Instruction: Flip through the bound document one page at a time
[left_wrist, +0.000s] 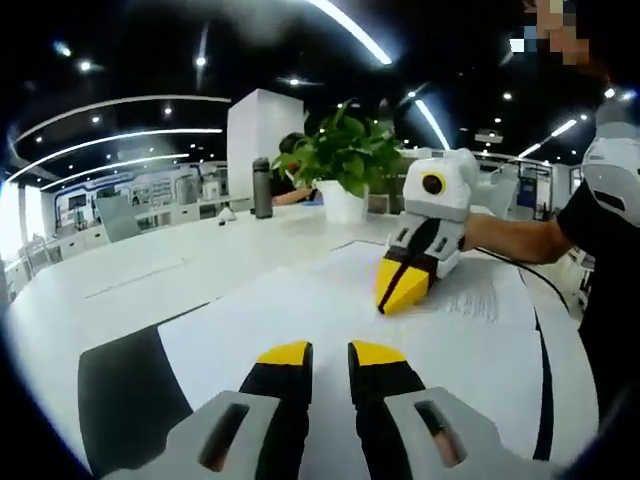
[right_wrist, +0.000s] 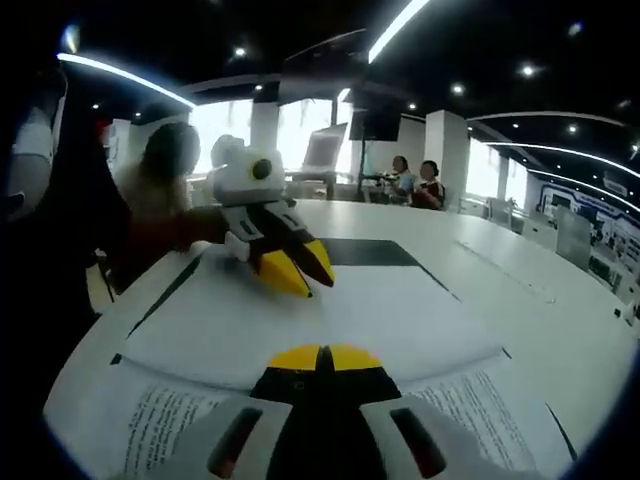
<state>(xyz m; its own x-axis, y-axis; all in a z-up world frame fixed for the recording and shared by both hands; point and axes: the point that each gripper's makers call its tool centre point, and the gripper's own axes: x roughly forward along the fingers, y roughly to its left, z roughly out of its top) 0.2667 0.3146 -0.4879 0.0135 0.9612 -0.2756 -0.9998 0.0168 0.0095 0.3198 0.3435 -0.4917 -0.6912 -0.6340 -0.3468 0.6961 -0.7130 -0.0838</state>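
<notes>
2 tools work over the bound document (left_wrist: 330, 300), which lies open on the white surface (left_wrist: 150, 270) atop a dark mat (left_wrist: 125, 385). In the left gripper view, the left tool (left_wrist: 330, 352) hovers just above a blank page with its yellow tips slightly apart, holding nothing, while the right tool (left_wrist: 400, 288) points down at the page with its tips together. In the right gripper view, the right tool (right_wrist: 320, 357) has its jaws closed on the edge of a page (right_wrist: 300, 320) that curves up off the printed sheets below. A potted plant (left_wrist: 345, 160) and a bottle (left_wrist: 262, 187) stand further back.
</notes>
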